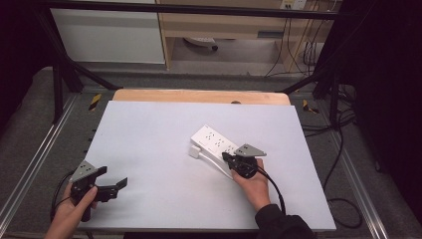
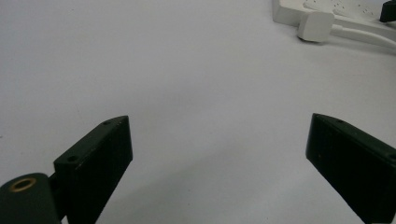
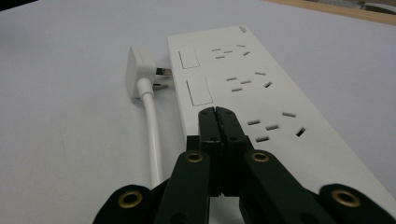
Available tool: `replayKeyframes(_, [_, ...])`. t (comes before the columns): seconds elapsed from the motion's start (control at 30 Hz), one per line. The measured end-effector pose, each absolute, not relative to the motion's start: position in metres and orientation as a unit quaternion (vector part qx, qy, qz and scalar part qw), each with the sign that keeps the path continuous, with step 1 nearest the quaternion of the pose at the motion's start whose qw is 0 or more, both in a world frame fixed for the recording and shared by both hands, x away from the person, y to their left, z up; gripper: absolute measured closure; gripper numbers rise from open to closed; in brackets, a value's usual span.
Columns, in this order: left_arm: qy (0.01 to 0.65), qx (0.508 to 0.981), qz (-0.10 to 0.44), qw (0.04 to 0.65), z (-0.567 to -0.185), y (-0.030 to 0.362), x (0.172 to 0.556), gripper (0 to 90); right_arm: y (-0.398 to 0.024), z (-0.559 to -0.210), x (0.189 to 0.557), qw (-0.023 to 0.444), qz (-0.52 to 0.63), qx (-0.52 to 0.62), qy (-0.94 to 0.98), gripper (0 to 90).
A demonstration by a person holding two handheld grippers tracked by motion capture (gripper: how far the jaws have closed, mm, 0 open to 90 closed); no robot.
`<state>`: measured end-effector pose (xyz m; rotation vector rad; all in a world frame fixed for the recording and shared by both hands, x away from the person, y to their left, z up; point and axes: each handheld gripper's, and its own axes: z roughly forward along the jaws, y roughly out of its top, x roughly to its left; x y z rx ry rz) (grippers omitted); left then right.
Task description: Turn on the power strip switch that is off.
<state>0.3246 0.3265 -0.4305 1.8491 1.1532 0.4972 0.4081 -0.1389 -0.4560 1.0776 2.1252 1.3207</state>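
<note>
The long white plastic power strip (image 3: 243,88) lies flat on the pale bench (image 1: 164,149), right of its middle and set on a slant, one short end pointing toward the far edge and the other toward the near right corner. A flat white plug (image 3: 138,71) on a white cable (image 3: 154,135) lies just beside the strip's long side, its prongs pointing at the strip's wall, so it is not seated in any socket; the cable runs back alongside the strip. The right tool (image 3: 218,114) has its jaws closed together with nothing between them, and its tip is over the strip's top face next to a rocker switch (image 3: 199,91), probably pressing or steadying it, though contact is hard to tell from the right gripper view. The left tool (image 1: 112,186) sits near the bench's near left corner, well apart from the strip, jaws spread wide and empty, which reads as waiting its turn
</note>
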Motion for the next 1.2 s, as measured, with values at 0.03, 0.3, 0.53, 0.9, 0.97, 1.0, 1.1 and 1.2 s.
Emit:
replayKeyframes(0.03, [0.464, 0.744, 0.2, 0.438, -0.4305, 0.3265, 0.3246, 7.3, -0.1389, -0.4559, 0.4081, 0.206, 0.474, 0.388, 0.763, 90.0])
replayKeyframes(0.3, [0.464, 0.744, 0.199, 0.438, -0.4307, 0.3269, 0.3244, 7.3, -0.1386, -0.4555, 0.4081, 0.207, 0.472, 0.387, 0.764, 90.0])
replayKeyframes(0.53, [0.464, 0.744, 0.199, 0.438, -0.4308, 0.3271, 0.3245, 7.3, -0.1383, -0.4556, 0.4071, 0.21, 0.466, 0.388, 0.767, 90.0])
replayKeyframes(0.9, [0.464, 0.744, 0.199, 0.437, -0.4314, 0.3272, 0.3256, 7.3, -0.1391, -0.4552, 0.4085, 0.207, 0.464, 0.391, 0.767, 90.0])
replayKeyframes(0.97, [0.464, 0.745, 0.199, 0.437, -0.4318, 0.3267, 0.326, 7.3, -0.1389, -0.4549, 0.4089, 0.209, 0.463, 0.388, 0.769, 90.0])
replayKeyframes(1.0, [0.463, 0.746, 0.199, 0.436, -0.4318, 0.3266, 0.3259, 7.3, -0.1391, -0.4548, 0.4091, 0.208, 0.463, 0.388, 0.769, 90.0])
replayKeyframes(1.1, [0.462, 0.746, 0.2, 0.437, -0.4312, 0.3267, 0.325, 7.3, -0.1386, -0.4549, 0.409, 0.21, 0.463, 0.386, 0.77, 90.0])
replayKeyframes(1.2, [0.464, 0.743, 0.199, 0.439, -0.4308, 0.3275, 0.3249, 7.3, -0.1382, -0.4549, 0.4094, 0.211, 0.463, 0.384, 0.77, 90.0])
